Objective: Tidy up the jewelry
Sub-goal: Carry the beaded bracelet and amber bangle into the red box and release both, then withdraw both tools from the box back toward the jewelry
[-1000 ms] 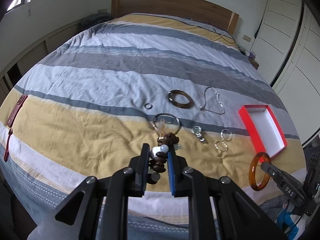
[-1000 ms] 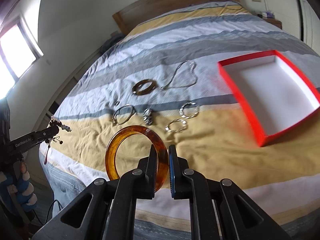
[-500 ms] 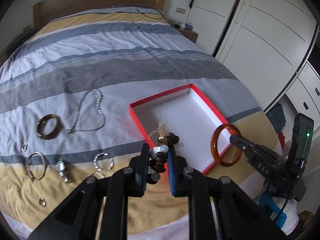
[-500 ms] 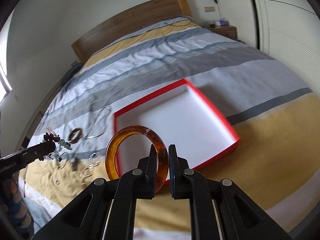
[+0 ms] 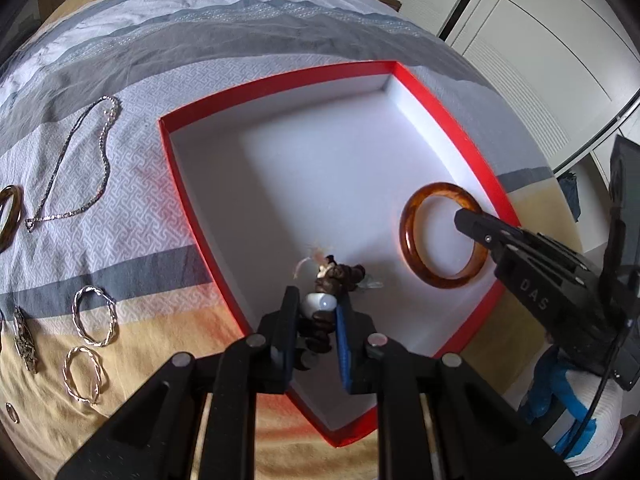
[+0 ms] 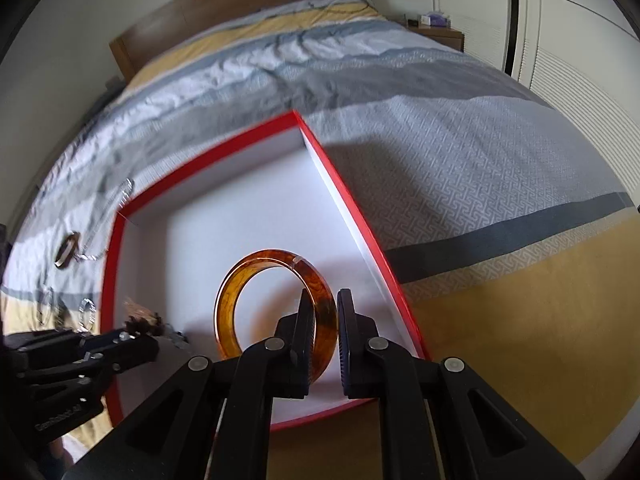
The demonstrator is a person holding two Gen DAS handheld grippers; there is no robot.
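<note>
Left claw [image 5: 316, 312] is pinching the beads [image 5: 338, 276], a brown cluster with one white bead wedged between the jaws, low over the near part of the box [image 5: 280, 76]. Right claw [image 6: 322, 322] is pressed onto the amber bangle [image 6: 236, 292], holding it upright on edge near the box's right wall, seemingly touching or just off the white floor.

Risk one: the bangle stands on edge, so let go like that and it could roll, maybe into the wall. Risk two: the beads look wedged deep between the pads, with a tassel, so they may snag instead of dropping. Both claws share one box, near each other, so a bump is possible.

Out on the bed [image 5: 120, 148] left of the box: chain [image 5: 76, 168], two twisted rings [image 5: 94, 316], a watch [image 5: 24, 338], all waiting.
</note>
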